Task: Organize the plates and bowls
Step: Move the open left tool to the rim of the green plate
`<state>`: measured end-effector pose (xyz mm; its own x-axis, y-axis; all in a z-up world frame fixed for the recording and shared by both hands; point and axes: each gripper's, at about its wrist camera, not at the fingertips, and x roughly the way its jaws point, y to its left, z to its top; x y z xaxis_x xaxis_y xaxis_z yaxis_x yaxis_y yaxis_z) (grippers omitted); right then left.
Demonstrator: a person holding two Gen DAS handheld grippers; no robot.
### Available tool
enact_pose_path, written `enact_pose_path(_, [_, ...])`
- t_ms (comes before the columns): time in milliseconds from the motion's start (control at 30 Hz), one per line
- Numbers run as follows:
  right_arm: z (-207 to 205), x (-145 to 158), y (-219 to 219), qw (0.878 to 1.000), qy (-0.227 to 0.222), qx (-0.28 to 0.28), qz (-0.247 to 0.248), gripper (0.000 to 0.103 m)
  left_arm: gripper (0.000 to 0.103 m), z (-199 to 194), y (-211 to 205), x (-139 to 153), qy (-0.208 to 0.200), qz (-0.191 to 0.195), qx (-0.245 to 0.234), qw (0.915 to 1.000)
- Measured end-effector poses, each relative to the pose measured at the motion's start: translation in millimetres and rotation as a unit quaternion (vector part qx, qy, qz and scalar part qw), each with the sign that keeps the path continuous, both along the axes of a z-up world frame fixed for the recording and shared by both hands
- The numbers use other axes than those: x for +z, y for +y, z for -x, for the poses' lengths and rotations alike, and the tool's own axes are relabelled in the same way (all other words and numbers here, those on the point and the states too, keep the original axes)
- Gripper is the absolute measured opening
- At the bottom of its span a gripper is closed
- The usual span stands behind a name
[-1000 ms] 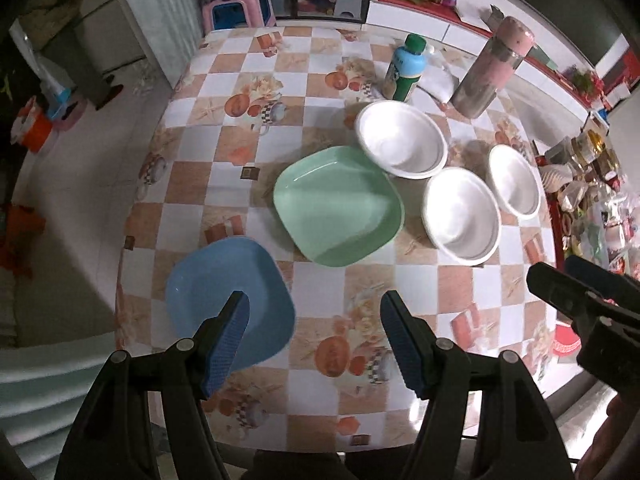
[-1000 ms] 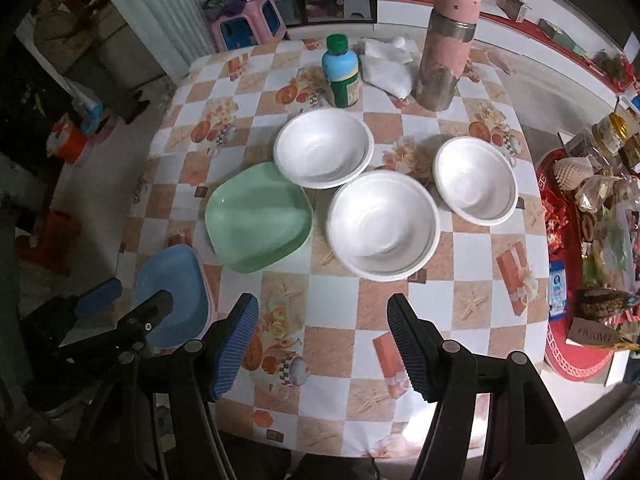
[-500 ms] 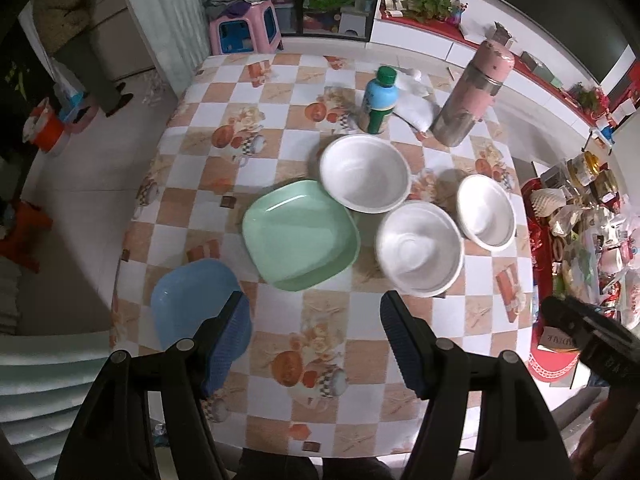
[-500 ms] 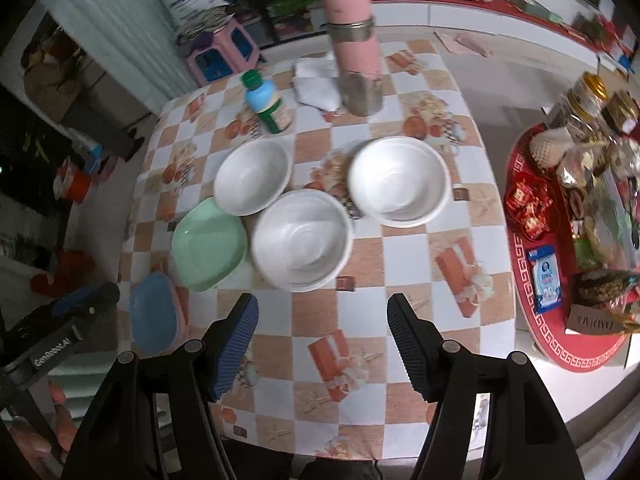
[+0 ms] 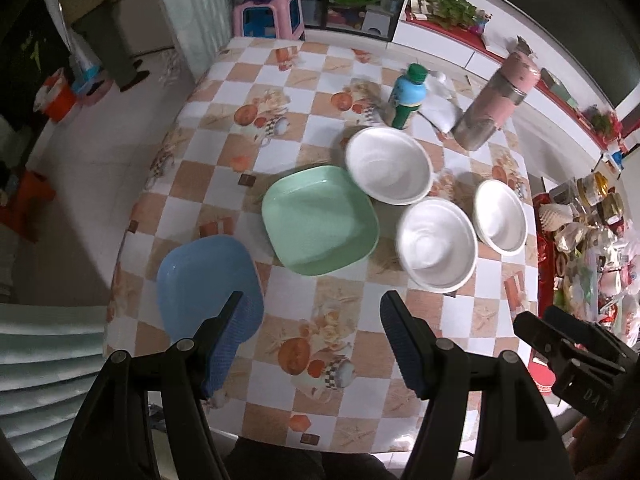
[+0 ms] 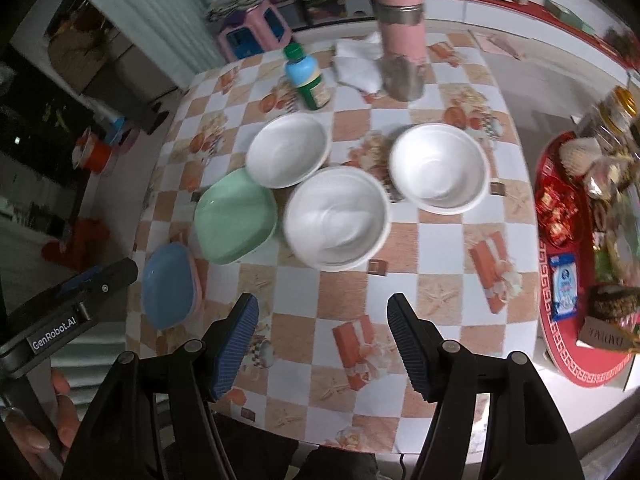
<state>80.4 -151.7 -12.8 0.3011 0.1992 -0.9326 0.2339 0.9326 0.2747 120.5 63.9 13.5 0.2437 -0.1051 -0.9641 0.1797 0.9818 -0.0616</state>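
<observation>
On the checkered table (image 5: 280,92) lie a blue square plate (image 5: 200,276) at the near left, a green square plate (image 5: 320,220) in the middle, and three white bowls: far (image 5: 388,170), near (image 5: 438,244) and right (image 5: 500,216). The right wrist view shows the blue plate (image 6: 168,284), the green plate (image 6: 236,216) and the bowls (image 6: 288,150), (image 6: 338,218), (image 6: 440,168). My left gripper (image 5: 312,320) is open and empty above the near edge, beside the blue plate. My right gripper (image 6: 322,320) is open and empty above the near edge, short of the near bowl.
A green-capped bottle (image 5: 406,96), a pink thermos (image 5: 496,100) and a white cloth (image 5: 438,106) stand at the table's far side. A red tray (image 6: 576,280) with snacks and jars sits to the right. A pink stool (image 5: 268,16) stands beyond the table.
Both grippers have shifted above the table and the views have swung; the left one has come closer to the plates. Both stay open. The plates and bowls have not moved.
</observation>
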Motion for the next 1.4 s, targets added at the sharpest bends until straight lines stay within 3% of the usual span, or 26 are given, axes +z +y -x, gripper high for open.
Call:
enact_pose_path(167, [-20,-11,19,1.0,0.015,0.011,0.008,0.068,0.072,0,-3,-39,0.019,0.012,-0.041,0.9989])
enact_pose_path(333, [-33,-14,29,0.998,0.03,0.026,0.041,0.068,0.072,6,-15,-101,0.059,0.019,-0.105,0.9926])
enact_pose_path(433, [-41,-24,31,0.997,0.049,0.024,0.053,0.068,0.072,1,-8,-133,0.086,0.021,-0.103,0.9907])
enact_pose_path(533, [-49,-31,36,0.996,0.062,0.028,0.061,0.068,0.071,-7,5,-156,0.099,-0.011,-0.097,0.9902])
enact_pose_path(700, [-69,-48,56,0.995,0.065,0.052,0.062,0.068,0.071,-26,41,-163,0.105,-0.037,-0.062,0.9918])
enact_pose_path(867, [-89,-67,69,0.996,0.064,0.055,0.03,0.068,0.071,-49,72,-146,0.102,-0.007,-0.022,0.9945])
enact_pose_path(1067, [-116,-85,83,0.997,0.047,0.059,-0.008,0.068,0.071,-78,75,-130,0.088,0.036,0.028,0.9951])
enact_pose_path(1267, [-138,-111,83,0.993,0.057,0.079,-0.064,0.068,0.071,-93,61,-143,0.101,0.039,0.045,0.9931])
enact_pose_path(1400, [-146,-127,71,0.992,0.067,0.062,-0.091,0.068,0.071,-97,56,-155,0.11,0.035,0.052,0.992])
